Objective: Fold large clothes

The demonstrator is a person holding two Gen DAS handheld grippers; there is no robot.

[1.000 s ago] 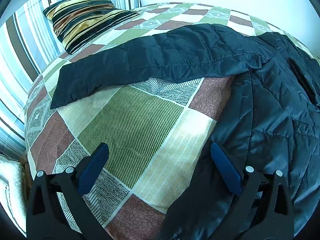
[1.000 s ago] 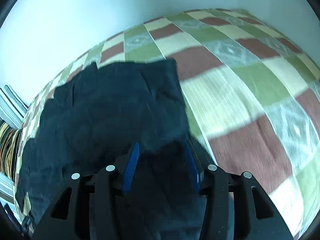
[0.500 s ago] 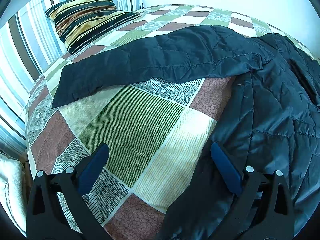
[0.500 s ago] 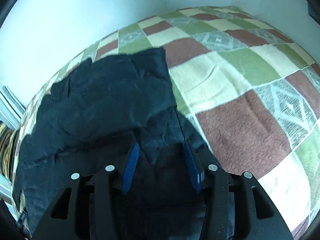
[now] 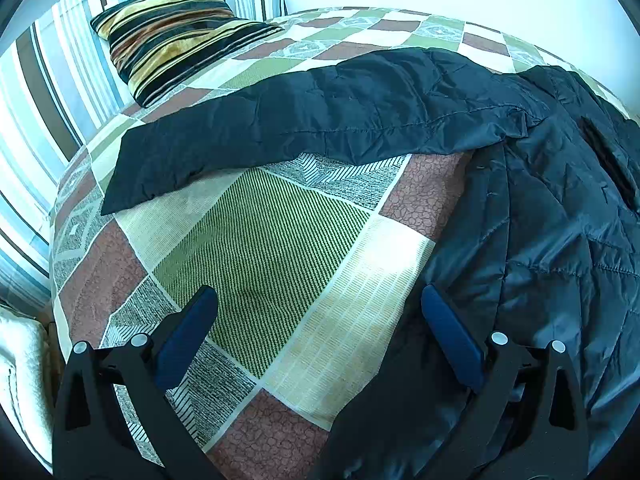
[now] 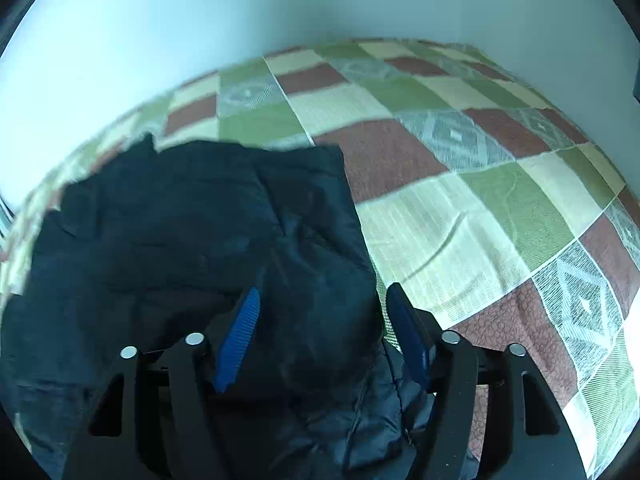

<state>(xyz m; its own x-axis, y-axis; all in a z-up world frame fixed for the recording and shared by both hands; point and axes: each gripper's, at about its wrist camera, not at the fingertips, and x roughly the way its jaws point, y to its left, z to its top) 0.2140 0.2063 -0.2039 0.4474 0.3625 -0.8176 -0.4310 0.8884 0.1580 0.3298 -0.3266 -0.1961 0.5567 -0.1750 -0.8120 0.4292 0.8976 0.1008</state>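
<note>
A large dark navy quilted jacket lies on a patchwork bedspread. One sleeve stretches out flat to the left across the bed. My left gripper is open and empty, low over the bedspread by the jacket's left edge. In the right wrist view the jacket fills the lower left, with a folded part lying on top. My right gripper is open, its jaws standing wide over the jacket's right edge without pinching it.
A striped cushion lies at the head of the bed against a striped curtain. A white wall runs behind the bed. A pale blanket sits at the far left edge.
My right gripper has opened wider and let the jacket fold drop; the view has shifted right and up. My left gripper has stayed open, moving slightly back.
</note>
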